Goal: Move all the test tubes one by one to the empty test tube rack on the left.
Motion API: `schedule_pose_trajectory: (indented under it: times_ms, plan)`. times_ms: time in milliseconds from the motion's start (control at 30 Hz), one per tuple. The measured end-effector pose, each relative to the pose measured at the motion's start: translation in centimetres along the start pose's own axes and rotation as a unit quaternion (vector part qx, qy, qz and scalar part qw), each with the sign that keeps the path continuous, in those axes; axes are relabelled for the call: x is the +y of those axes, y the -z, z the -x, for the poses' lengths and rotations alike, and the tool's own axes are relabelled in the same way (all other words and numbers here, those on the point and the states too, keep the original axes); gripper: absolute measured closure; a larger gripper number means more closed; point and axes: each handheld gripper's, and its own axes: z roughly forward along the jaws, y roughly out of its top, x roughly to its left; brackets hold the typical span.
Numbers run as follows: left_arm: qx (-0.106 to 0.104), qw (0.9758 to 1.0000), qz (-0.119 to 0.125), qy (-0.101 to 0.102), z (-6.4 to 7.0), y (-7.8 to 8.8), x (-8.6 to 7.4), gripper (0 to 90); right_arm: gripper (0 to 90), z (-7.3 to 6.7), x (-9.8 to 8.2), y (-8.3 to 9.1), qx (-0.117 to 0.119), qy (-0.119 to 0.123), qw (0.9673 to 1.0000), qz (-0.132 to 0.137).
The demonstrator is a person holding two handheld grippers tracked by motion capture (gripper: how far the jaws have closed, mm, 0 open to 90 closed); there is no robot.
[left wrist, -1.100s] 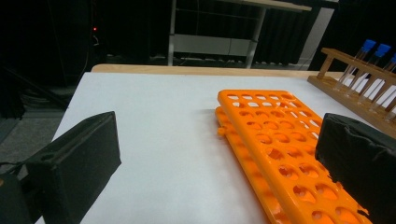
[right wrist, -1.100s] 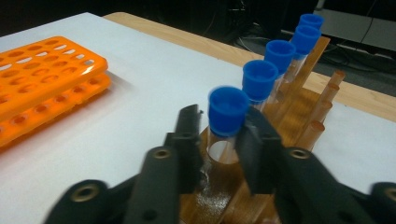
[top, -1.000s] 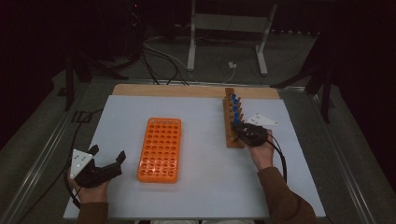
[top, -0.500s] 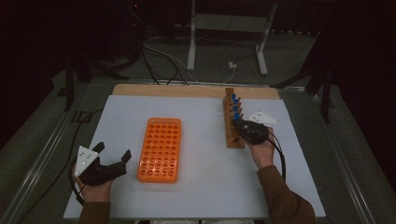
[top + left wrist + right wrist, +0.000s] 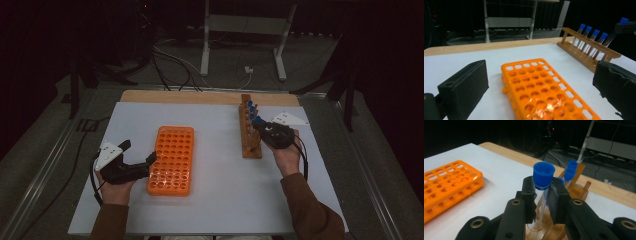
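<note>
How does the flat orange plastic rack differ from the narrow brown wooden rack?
The flat orange plastic rack has many rows of holes, all empty; the narrow brown wooden rack has one row and holds blue-capped tubes. The orange one lies centre-left, the wooden one right. Both rest on the white table.

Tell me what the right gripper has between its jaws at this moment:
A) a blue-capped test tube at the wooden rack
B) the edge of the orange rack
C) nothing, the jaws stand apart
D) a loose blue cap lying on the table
A: in the right gripper view the right gripper is shut on the clear blue-capped test tube just below its cap, above the wooden rack; the orange rack lies apart.
</note>
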Motion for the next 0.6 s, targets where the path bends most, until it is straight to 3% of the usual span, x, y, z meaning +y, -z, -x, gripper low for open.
schedule_pose_trajectory:
  times_ms: [300,533,600]
  plan:
    - [-0.015,0.9997,0.008,-0.018,1.3,-1.3,1.6,1.4,77.0,-0.1,2.4,1.3,0.008,0.008,0.9997,0.021]
    - [-0.036,0.9989,0.002,-0.031,2.8,-3.0,2.0,1.5,77.0,-0.9,2.2,0.8,0.030,0.004,0.9994,0.016]
    - [-0.049,0.9981,-0.004,-0.038,3.5,-3.9,2.0,1.5,76.9,-1.5,2.0,0.4,0.049,-0.002,0.9988,0.010]
